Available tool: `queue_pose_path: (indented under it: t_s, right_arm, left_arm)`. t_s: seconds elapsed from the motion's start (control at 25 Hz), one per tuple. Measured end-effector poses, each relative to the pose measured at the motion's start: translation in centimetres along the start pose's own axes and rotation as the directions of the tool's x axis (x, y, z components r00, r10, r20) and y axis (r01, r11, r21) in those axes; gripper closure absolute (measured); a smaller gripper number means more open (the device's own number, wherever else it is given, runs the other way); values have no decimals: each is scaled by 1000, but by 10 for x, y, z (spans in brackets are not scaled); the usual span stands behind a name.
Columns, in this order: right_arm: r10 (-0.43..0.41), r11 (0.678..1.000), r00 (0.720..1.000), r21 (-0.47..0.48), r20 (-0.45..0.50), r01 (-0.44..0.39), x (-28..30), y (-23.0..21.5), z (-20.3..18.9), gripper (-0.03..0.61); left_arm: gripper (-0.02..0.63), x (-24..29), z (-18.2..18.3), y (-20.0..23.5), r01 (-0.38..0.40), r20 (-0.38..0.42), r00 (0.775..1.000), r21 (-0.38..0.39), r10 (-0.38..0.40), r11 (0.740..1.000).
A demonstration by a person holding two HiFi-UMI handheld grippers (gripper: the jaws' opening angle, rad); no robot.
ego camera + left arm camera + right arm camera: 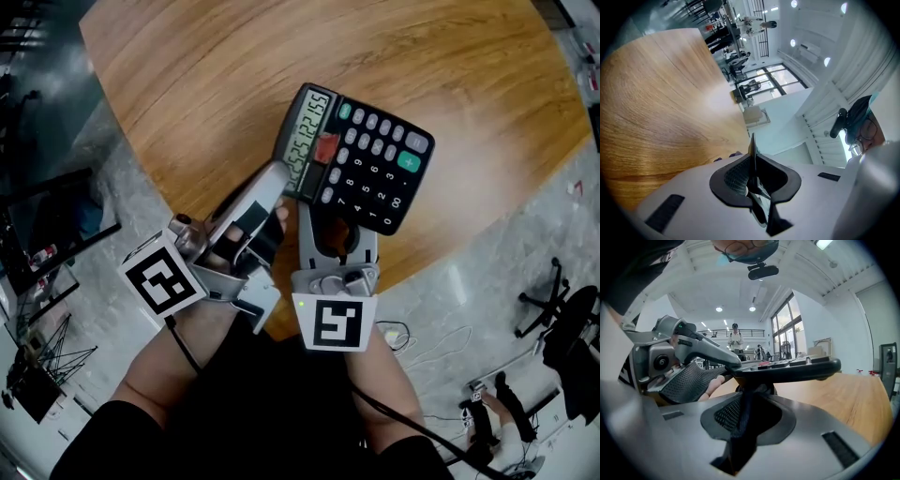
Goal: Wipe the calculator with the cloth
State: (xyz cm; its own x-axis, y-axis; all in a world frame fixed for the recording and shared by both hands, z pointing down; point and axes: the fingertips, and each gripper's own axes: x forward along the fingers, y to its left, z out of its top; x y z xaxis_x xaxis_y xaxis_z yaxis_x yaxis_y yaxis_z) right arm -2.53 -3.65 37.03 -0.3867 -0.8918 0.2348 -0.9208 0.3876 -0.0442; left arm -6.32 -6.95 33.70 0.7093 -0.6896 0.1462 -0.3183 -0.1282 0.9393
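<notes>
Clamping calculator (361, 159) in left gripper (279, 180), pinching dark cloth (742, 423) in right gripper (336, 231) beneath; wiping looking underway, unfinished.

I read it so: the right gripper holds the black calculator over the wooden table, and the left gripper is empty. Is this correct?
Not quite. The left gripper is not empty: it too is shut on the calculator, at the display end. The left gripper view shows the thin edge between its pads. The right gripper does hold the black calculator over the wooden table.
</notes>
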Motion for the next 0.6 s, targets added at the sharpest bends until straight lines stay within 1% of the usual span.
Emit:
queue_pose_path:
  t_s: [0.08, 0.2, 0.32, 0.48, 0.6]
  right_arm:
    - [4, 1000, 1000, 12, -2, -4, -5, 1, -2, 506]
    - [10, 1000, 1000, 3, -23, -10, -14, 1, -7, 506]
    - [-8, 1000, 1000, 7, -27, 8, -26, -6, -8, 506]
    - [-82, 997, 997, 14, -16, 82, -54, -37, -3, 506]
    - [-149, 989, 989, 5, -7, 149, -72, -64, 2, 506]
  left_arm:
    - [569, 0, -1, 1, -3, -4, 1000, 6, 3, 1000]
    - [569, 0, -2, 1, -4, -8, 1000, 22, 4, 1000]
    - [569, 0, 2, 1, -9, -1, 1000, 43, 9, 999]
    - [569, -2, 7, 2, -39, 23, 999, 90, 37, 995]
    - [569, -4, 9, 4, -52, 42, 998, 80, 48, 995]
